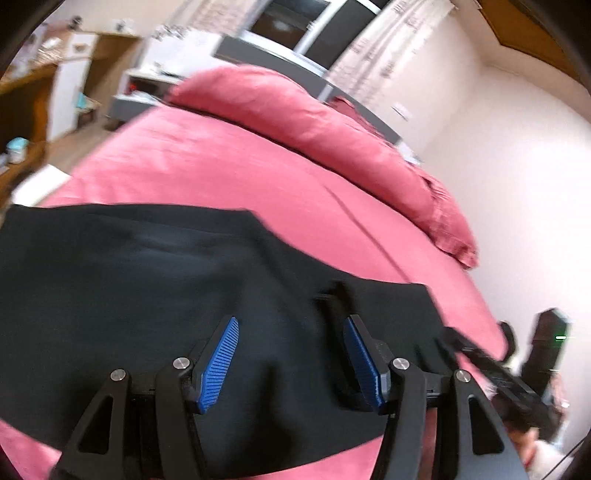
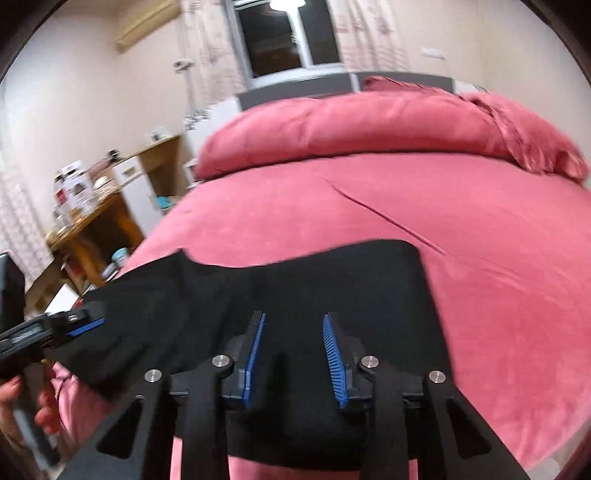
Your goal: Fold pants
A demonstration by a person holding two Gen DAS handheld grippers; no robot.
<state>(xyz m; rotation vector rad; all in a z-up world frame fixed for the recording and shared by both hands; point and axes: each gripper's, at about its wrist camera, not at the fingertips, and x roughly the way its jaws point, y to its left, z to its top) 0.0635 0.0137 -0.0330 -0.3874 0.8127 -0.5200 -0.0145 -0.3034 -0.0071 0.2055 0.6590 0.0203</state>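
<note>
Indoor light was warm, even. Ceiling lamp reflection [image 2: 287,3] glared in dark far window pane [image 2: 275,40]. Motion blur smeared both views; fisheye bent edges, black vignette corners. Black pants cloth [image 1: 147,295] lost detail.

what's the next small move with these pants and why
Probably lower both grippers onto the near edge of the pants and pinch it. The pants lie spread on the bed, and the left gripper and right gripper hang open above them, holding nothing.

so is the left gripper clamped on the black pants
No, the left gripper stands wide open above the black fabric pants, its blue ribbed pads gripping nothing.
</note>
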